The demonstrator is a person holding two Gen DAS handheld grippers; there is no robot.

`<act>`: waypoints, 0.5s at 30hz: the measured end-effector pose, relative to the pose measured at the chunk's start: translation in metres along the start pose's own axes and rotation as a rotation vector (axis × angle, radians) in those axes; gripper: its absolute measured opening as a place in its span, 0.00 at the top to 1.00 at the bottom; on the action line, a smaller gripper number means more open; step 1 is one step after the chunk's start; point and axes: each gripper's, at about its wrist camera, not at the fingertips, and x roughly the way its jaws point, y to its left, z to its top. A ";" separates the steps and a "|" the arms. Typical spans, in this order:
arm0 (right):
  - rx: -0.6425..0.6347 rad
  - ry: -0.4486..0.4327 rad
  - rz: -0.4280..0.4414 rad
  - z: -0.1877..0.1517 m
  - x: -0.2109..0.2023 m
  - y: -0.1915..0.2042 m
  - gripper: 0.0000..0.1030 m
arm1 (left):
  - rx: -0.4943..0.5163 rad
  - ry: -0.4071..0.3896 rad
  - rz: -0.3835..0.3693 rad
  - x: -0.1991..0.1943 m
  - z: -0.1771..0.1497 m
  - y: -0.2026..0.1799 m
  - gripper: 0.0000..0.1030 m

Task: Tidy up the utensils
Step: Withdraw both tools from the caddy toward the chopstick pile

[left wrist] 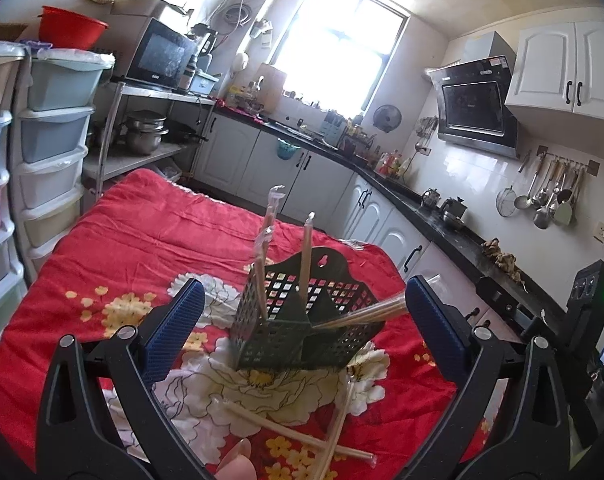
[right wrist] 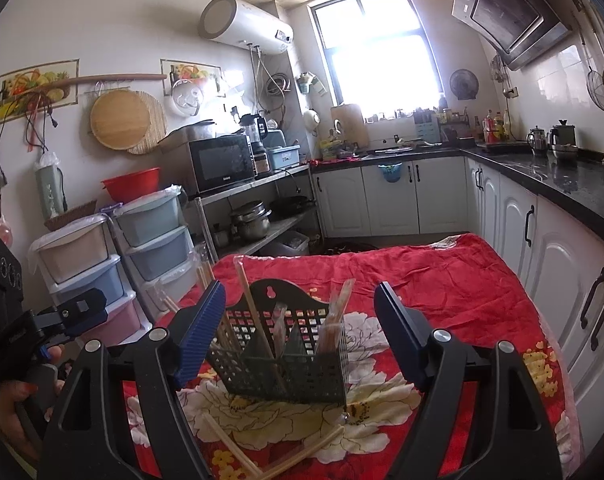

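A dark perforated utensil basket (left wrist: 286, 344) (right wrist: 302, 376) with compartments stands on the red floral cloth (left wrist: 142, 232). Several plastic-wrapped chopsticks (left wrist: 305, 256) (right wrist: 336, 316) stand or lean inside it. More wrapped chopsticks (left wrist: 286, 432) (right wrist: 238, 448) lie loose on the cloth just in front of the basket. My left gripper (left wrist: 306, 320) is open wide, its blue pads (left wrist: 178, 320) flanking the basket from the near side and touching nothing. My right gripper (right wrist: 302, 334) is also open, with the basket ahead between its fingers and nothing gripped. The left gripper (right wrist: 82, 312) and the hand holding it show at the right wrist view's left edge.
White cabinets (right wrist: 562, 280) and a black counter (right wrist: 562, 184) run close along the table's right side. Stacked plastic drawers (left wrist: 50, 152) stand to the left, next to a metal shelf with pots (left wrist: 146, 132). Bare cloth stretches behind the basket.
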 end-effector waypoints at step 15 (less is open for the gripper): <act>-0.037 0.111 0.002 -0.031 0.012 0.003 0.28 | -0.030 0.090 0.050 0.011 -0.031 0.019 0.10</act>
